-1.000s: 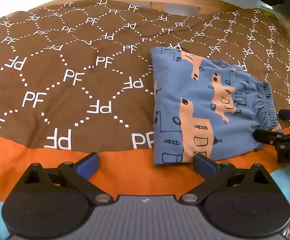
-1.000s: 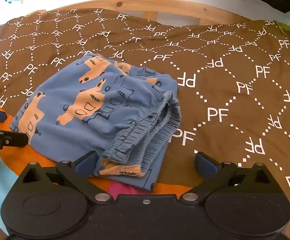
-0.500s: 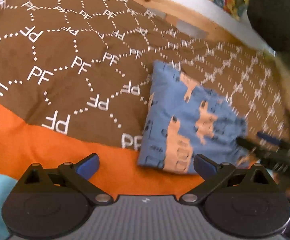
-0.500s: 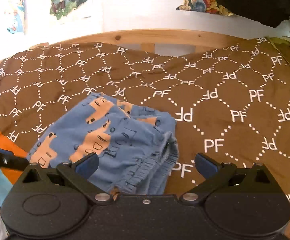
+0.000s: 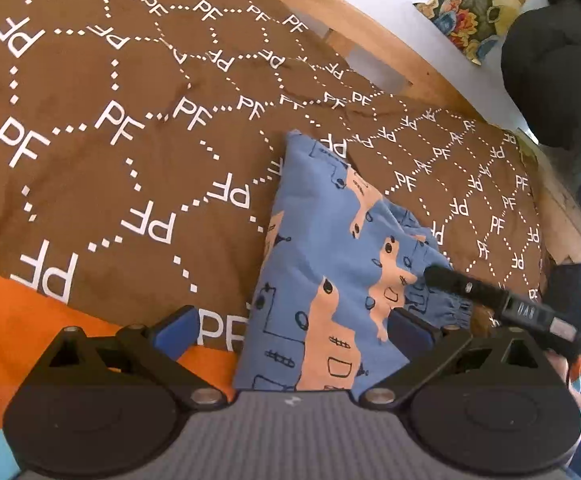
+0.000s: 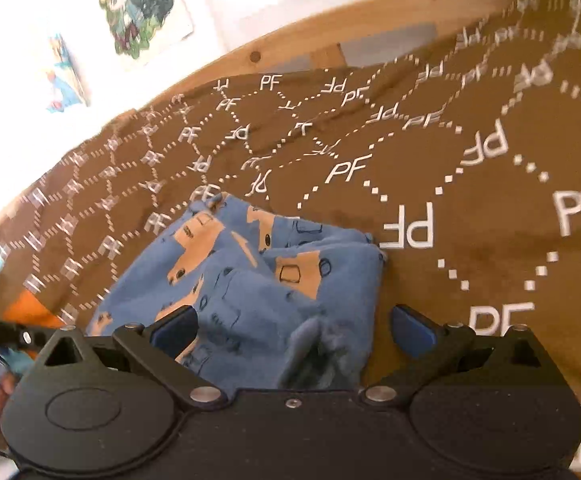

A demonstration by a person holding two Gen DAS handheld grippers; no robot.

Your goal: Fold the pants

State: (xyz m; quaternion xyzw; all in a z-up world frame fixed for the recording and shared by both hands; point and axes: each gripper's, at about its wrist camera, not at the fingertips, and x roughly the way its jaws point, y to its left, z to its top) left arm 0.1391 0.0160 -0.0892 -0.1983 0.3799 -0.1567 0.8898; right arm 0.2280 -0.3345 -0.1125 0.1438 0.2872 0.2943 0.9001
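So the pants are blue with orange vehicle prints, already folded into a compact bundle, lying on the brown bedspread with the white PF lettering and dotted hexagon lines. An orange band of the spread runs along the near edge, and the bottom corner of the bundle sits on it. Behind the bed there's a wooden bed frame, then a white wall with a couple of cartoon pictures stuck on it; a flowery cushion and something dark and bulky sit at the far right. Nothing lies on top of the pants. The left claw has its blue pads spread wide, hovering over the near end of the bundle, gripping nothing. The right claw is also spread wide and empty, tilted, hanging above the bunched waistband end. From the left camera you can see one of the right claw's black fingers poking in over the elastic edge, though I can't tell if it touches the cloth.
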